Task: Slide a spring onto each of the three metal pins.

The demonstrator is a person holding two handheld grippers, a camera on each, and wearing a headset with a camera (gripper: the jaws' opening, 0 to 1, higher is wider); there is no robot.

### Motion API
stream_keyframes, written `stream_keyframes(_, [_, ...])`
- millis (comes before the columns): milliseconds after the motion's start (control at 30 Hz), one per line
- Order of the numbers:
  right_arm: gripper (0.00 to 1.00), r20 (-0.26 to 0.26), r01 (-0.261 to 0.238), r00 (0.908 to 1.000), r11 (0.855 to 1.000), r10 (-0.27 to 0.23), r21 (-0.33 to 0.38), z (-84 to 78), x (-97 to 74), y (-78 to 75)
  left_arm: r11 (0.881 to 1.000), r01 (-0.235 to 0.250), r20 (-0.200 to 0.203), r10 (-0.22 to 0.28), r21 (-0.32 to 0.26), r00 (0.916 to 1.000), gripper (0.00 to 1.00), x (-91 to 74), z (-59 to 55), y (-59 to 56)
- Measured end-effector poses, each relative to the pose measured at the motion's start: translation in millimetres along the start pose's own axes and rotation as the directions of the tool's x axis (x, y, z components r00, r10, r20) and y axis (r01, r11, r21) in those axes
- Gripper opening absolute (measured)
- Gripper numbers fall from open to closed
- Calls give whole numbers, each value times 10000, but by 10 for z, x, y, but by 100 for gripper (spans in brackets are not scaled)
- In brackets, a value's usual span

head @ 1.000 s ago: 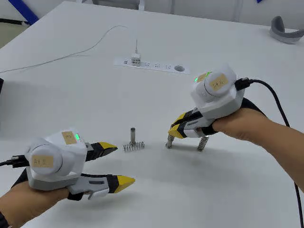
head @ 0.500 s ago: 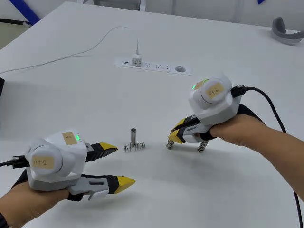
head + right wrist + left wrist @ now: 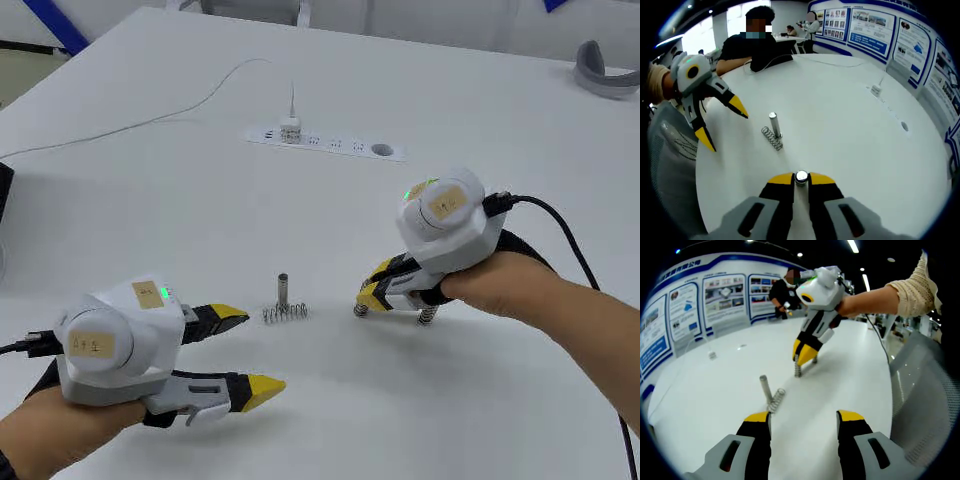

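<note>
A bare metal pin (image 3: pixel 283 290) stands upright mid-table, and a loose spring (image 3: pixel 285 313) lies flat at its foot. To the right stand two pins wearing springs (image 3: pixel 360 309) (image 3: pixel 427 315). My right gripper (image 3: pixel 373 292) is low over the nearer one. Its jaws are closed around the round pin top (image 3: pixel 801 176), with the bare pin (image 3: pixel 773 122) and the loose spring (image 3: pixel 772 138) beyond. My left gripper (image 3: pixel 248 352) hovers open at the near left, nothing between its fingers. It faces the bare pin (image 3: pixel 765 386) and the loose spring (image 3: pixel 776 400).
A white power strip (image 3: pixel 325 142) with a plug and a thin white cable (image 3: pixel 180 105) lies further back. A grey curved object (image 3: pixel 608 70) rests at the far right corner. Seated people (image 3: pixel 756 42) are beyond the table edge.
My right gripper has sunk lower over the spring-covered pin, so less of the springs shows beneath it. The left gripper, bare pin and loose spring have stayed put.
</note>
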State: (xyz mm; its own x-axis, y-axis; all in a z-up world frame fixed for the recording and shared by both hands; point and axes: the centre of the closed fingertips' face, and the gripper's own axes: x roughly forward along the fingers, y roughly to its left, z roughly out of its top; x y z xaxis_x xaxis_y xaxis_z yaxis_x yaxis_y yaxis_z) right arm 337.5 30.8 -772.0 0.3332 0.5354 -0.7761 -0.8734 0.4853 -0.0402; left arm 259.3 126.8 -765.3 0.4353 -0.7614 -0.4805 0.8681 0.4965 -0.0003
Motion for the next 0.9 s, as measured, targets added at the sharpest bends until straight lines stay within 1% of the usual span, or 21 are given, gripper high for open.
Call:
stream_keyframes(167, [12,-108,-14,9999,10000,14,-19,-32,12,10,10000,-4,-13,4,-15,10000,53,-2,-9,-4])
stream_keyframes(567, [15,-66,49,10000,10000,-48,63,-82,-18,13,10000,2,5,-2,-3,10000,53,8,-3,-12])
stream_keyframes(900, [17,-15,107,9999,9999,-106,123,-124,-65,34,9999,-92,23,92,-51,10000,53,6,-3,30])
